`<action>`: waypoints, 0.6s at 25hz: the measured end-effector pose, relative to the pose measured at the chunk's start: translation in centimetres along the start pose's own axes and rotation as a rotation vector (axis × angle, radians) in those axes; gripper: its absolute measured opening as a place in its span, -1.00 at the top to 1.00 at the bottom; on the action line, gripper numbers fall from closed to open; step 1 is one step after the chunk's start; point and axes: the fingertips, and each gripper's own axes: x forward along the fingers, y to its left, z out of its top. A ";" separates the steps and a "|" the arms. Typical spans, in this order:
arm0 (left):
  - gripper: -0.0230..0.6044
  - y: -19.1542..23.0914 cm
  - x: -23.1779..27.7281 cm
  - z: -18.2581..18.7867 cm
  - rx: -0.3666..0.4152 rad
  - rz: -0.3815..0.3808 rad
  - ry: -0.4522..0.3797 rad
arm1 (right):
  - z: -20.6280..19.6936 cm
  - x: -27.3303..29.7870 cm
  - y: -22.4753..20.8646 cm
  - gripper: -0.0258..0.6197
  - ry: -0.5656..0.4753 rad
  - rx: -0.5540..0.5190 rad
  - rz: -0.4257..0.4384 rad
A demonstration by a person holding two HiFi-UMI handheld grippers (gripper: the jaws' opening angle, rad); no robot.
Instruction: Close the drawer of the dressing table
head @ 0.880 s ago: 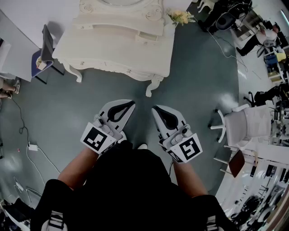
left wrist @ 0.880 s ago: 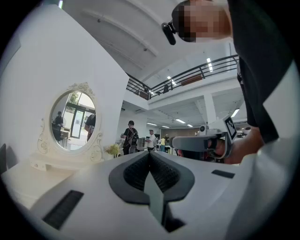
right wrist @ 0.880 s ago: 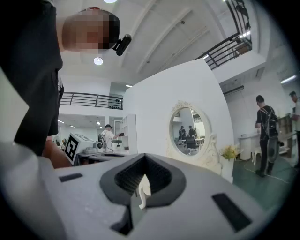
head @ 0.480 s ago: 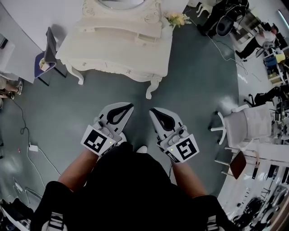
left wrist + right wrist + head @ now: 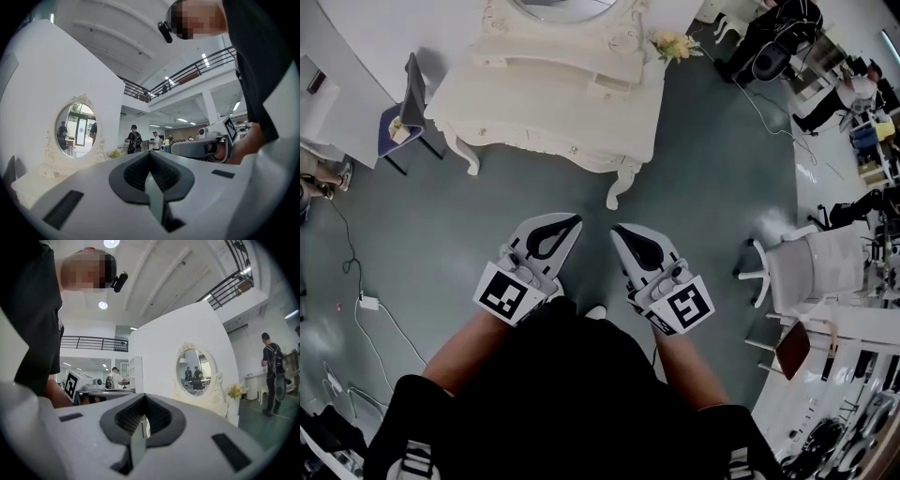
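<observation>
Your left gripper (image 5: 565,225) and right gripper (image 5: 625,232) sit side by side in the lower middle of the head view, both with jaws closed on nothing. The white bench (image 5: 516,105) stands well apart from them at the upper middle. Its small drawer (image 5: 614,82) seems to jut out slightly from the upper tier, near the flowers (image 5: 673,43).
</observation>
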 end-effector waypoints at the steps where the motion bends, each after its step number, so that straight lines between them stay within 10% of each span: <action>1: 0.95 0.3 -0.1 0.1 -0.004 0.001 -0.003 | 0.0 0.3 0.1 0.92 -0.001 0.002 0.001; 15: 0.94 4.7 -0.6 0.4 0.005 -0.056 0.003 | 0.3 5.4 -0.6 0.91 0.001 -0.026 -0.075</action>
